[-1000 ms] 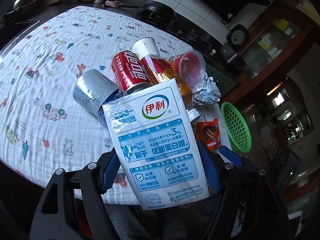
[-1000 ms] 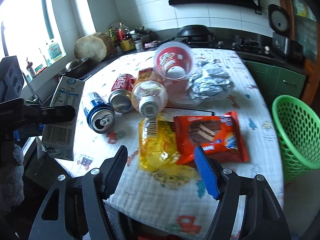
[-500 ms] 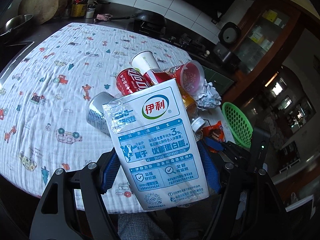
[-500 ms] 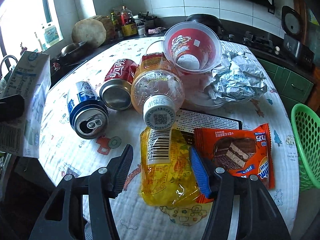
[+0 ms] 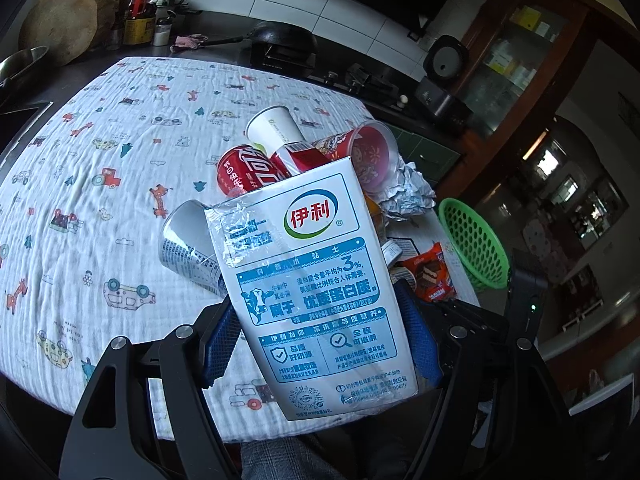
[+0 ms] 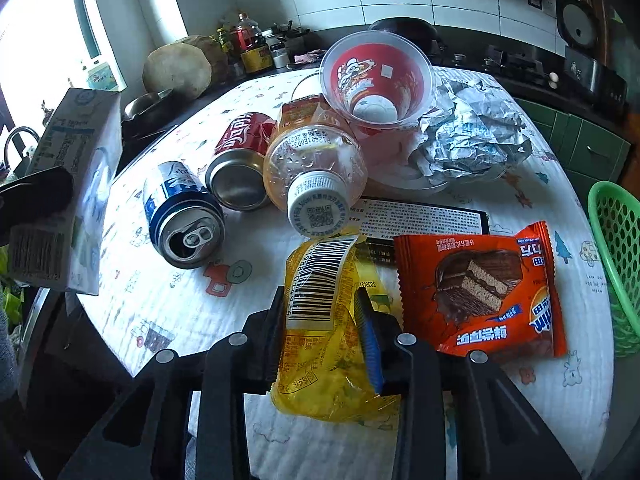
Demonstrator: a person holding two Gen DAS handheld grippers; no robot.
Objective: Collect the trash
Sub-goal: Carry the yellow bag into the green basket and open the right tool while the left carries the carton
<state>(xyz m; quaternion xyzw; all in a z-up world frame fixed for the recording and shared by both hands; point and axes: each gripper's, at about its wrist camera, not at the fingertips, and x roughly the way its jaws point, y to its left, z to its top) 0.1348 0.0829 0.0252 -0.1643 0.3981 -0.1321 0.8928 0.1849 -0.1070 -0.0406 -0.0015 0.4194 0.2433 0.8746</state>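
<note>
Two grippers are loaded: the left gripper [image 5: 320, 344] clamps the milk carton [image 5: 316, 292] upright above the bench [image 5: 100, 184], and the right gripper [image 6: 326, 332], whose jaws have just been closing, pinches the yellow wrapper [image 6: 324, 320] at the near bench edge. That wrapper's long axis runs near to far, in line with the fingers. The green basket [image 6: 616, 256] lies to the right, nearer the right gripper.

Left gripper [image 5: 316, 344] clamped wide; right gripper [image 6: 324, 312] fingers just closing.

Right gripper [image 6: 324, 320] jaws just closed, pinching yellow wrapper [image 6: 324, 344].
</note>
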